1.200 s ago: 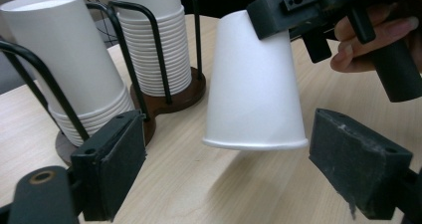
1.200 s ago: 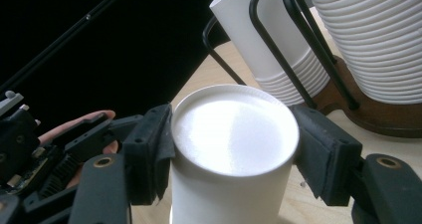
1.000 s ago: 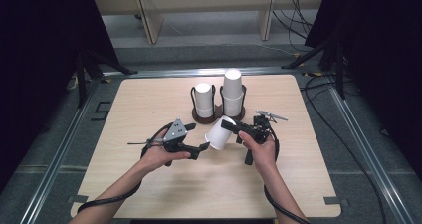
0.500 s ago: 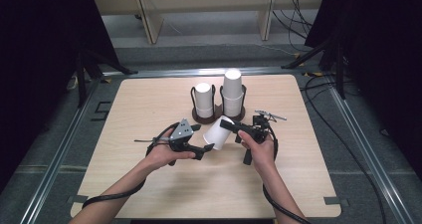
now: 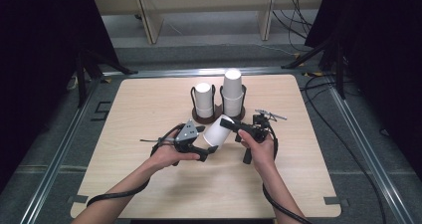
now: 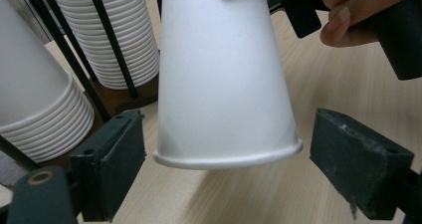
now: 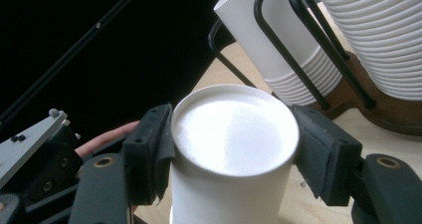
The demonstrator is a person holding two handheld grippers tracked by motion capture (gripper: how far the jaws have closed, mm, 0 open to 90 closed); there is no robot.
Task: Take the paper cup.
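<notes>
A light wooden bench [image 5: 149, 99] stood on grey floor [image 5: 368, 149]. Behind it were pale shelves [image 5: 204, 5], black curtains [image 5: 45, 45] and cables [image 5: 298, 5].

This looks like a lab set up for recording: a bare wooden table [image 5: 149, 104] stands inside a metal frame [image 5: 64, 149], black curtains [image 5: 45, 45] close off both sides, loose cables [image 5: 343, 134] trail across the grey floor, and plain shelving [image 5: 204, 5] stands behind.

Light falls bright and even on the surface [image 5: 149, 104]; the surroundings go black. The cup [image 7: 234, 129] in my right claw [image 7: 233, 149] glares white, nearby stacks slightly soft.
</notes>
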